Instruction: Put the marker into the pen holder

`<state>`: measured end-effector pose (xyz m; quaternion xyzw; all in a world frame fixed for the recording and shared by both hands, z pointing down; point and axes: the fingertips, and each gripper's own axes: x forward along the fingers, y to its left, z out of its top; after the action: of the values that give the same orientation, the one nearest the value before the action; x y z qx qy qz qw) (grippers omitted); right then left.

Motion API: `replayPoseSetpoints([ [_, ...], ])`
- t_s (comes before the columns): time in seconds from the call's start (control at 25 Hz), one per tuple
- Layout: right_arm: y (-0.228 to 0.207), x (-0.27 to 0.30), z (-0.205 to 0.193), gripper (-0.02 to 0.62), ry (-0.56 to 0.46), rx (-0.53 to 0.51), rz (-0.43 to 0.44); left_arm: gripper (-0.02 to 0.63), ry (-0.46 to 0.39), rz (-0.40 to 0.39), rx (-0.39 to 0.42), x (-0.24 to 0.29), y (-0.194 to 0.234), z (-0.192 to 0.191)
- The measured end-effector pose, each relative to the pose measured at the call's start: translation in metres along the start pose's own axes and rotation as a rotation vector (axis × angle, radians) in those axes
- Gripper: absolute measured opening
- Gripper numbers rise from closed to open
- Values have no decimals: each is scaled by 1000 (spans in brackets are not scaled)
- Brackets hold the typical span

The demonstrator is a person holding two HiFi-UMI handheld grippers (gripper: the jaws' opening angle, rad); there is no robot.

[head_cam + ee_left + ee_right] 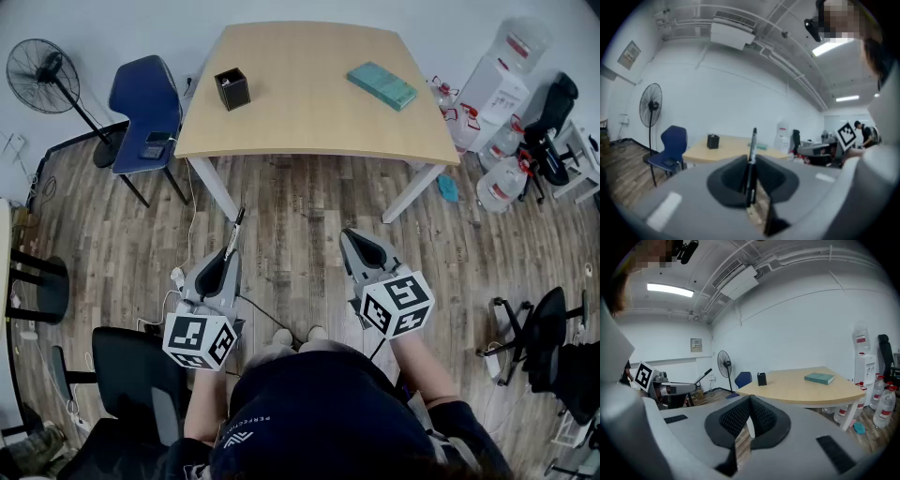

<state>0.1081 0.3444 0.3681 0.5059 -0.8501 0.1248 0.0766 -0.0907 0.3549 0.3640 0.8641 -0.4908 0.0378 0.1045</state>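
My left gripper point(228, 255) is shut on a black marker point(234, 232) whose tip sticks out past the jaws toward the table; the same marker point(751, 161) stands upright between the pads in the left gripper view. My right gripper point(361, 241) is shut with nothing in it. A black square pen holder point(232, 89) stands on the wooden table point(309, 131) near its left end, well ahead of both grippers. The pen holder point(713, 141) also shows in the left gripper view, and small as the pen holder point(761, 378) in the right gripper view.
A teal book point(382, 84) lies at the table's right. A blue chair point(145, 117) and a standing fan point(42, 75) are left of the table. Water bottles point(502, 178) stand at the right. Black chairs point(131, 384) flank me on wood floor.
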Motion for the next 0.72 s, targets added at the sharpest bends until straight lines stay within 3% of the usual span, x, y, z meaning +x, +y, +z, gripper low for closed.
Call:
replayPoseSetpoints([
  [0.72, -40, -10, -26, 0, 20, 80, 60, 55, 35, 62, -33, 12, -33, -14],
])
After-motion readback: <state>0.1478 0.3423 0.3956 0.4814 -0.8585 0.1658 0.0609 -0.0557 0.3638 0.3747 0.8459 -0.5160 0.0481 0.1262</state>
